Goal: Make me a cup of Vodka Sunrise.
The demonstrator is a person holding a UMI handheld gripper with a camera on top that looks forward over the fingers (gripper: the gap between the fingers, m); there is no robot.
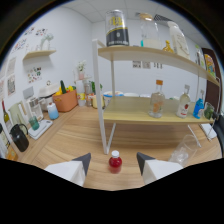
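A small red bottle with a white cap (115, 162) stands upright on the wooden table, between my gripper's (114, 162) two fingers with a gap on each side. The fingers are open. A clear glass cup (183, 148) sits on the table beyond my right finger. On the lower shelf (135, 116) of a wooden rack stand a clear bottle with an orange cap (157, 99), a clear bottle with a red label (183, 105) and a blue bottle (199, 108). The upper shelf carries a dark can with a yellow label (117, 29).
The rack's white post (101, 100) stands just beyond the red bottle. Far left are an orange basket (65, 100), a black kettle (19, 137), a white tray (41, 127) and small jars. Wall shelves hang at the left.
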